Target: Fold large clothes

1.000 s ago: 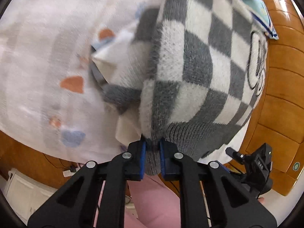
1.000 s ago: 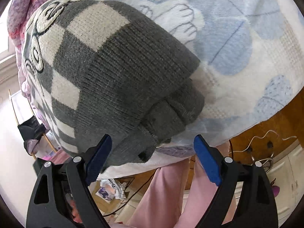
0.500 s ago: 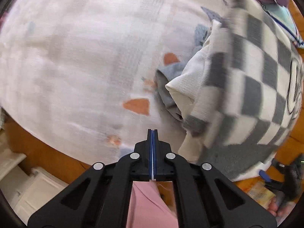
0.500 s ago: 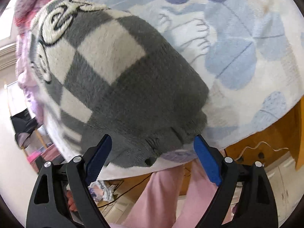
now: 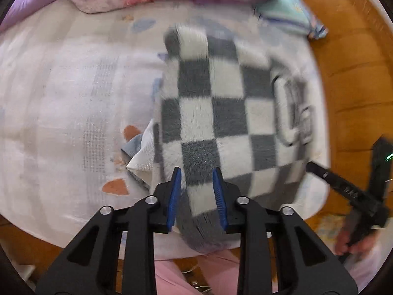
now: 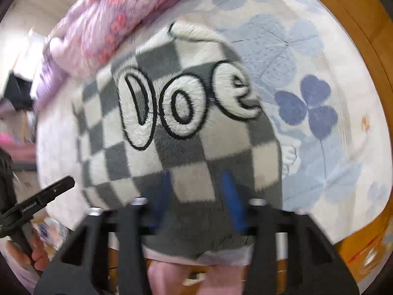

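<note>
Right now the checked sweater [image 5: 228, 123] lies folded into a thick bundle on the bed sheet [image 5: 73, 113], a little toward three o'clock of the left wrist view's centre, its hem hanging over the bed's near edge at six o'clock. The left gripper [image 5: 196, 191] stands over that hem with its blue pads a little apart and opening; the grey ribbed edge sits between them, but the pads do not look pressed on it. The right gripper [image 6: 196, 201] is blurred, its fingers closing around the lower edge of the sweater, with fabric between them; whether the pads already bite cannot be told. In the right wrist view the stitched lettering [image 6: 181, 108] faces up at about twelve o'clock of the gripper. A loose corner of white cloth [image 5: 142, 157] pokes out from under the bundle at nine o'clock in the left view. The likely trouble: the fluffy, heavy knit could slip from a shallow pinch on the hem, or only the top layer could be caught, so the fold would open when lifted. The white cloth might also be dragged along, and the overhanging hem could pull the bundle off the bed.
</note>
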